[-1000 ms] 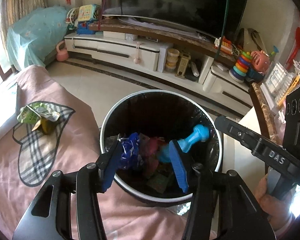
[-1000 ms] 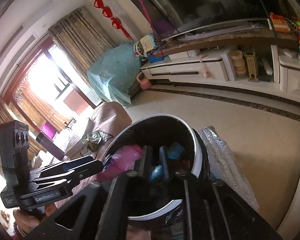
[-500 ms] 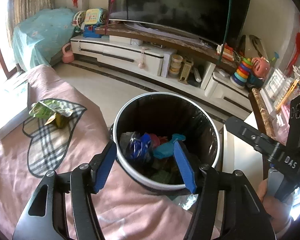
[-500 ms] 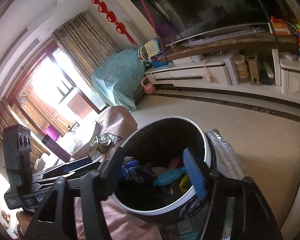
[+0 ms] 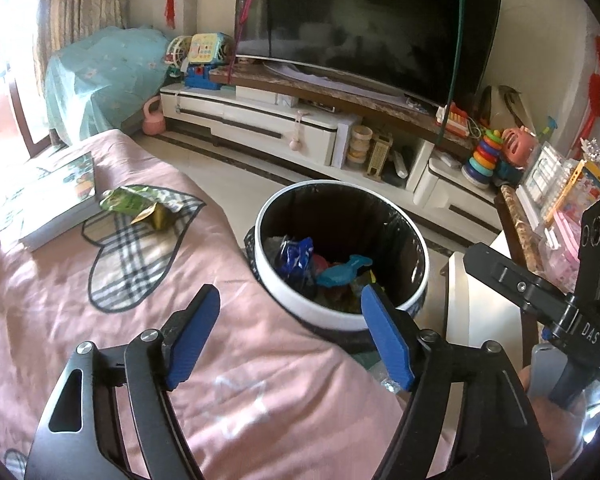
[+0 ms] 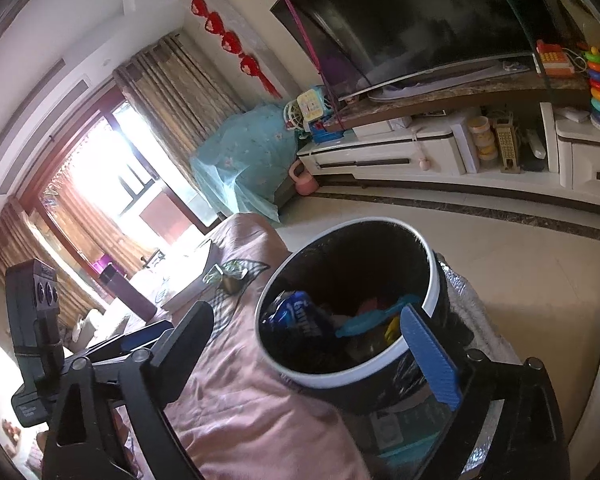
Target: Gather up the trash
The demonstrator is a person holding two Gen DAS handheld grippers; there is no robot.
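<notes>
Trash bin (image 5: 342, 312): round, white-rimmed, black-lined, standing just beside the pink blanket (image 5: 180, 360). Inside it: blue wrapper (image 5: 296, 254), teal plastic piece (image 5: 342, 274), other litter. Left gripper (image 5: 290, 338): near side of bin, jaws spread, empty. Green wrapper (image 5: 140, 206): on the blanket, left of bin, well apart. Book (image 5: 48, 200): just beyond the wrapper. Right gripper (image 5: 540, 292): right of bin.

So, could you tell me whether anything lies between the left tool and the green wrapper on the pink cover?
Nothing visible does. The left tool is open above bare pink cover; the green wrapper lies further ahead to its left, beside the book.
</notes>
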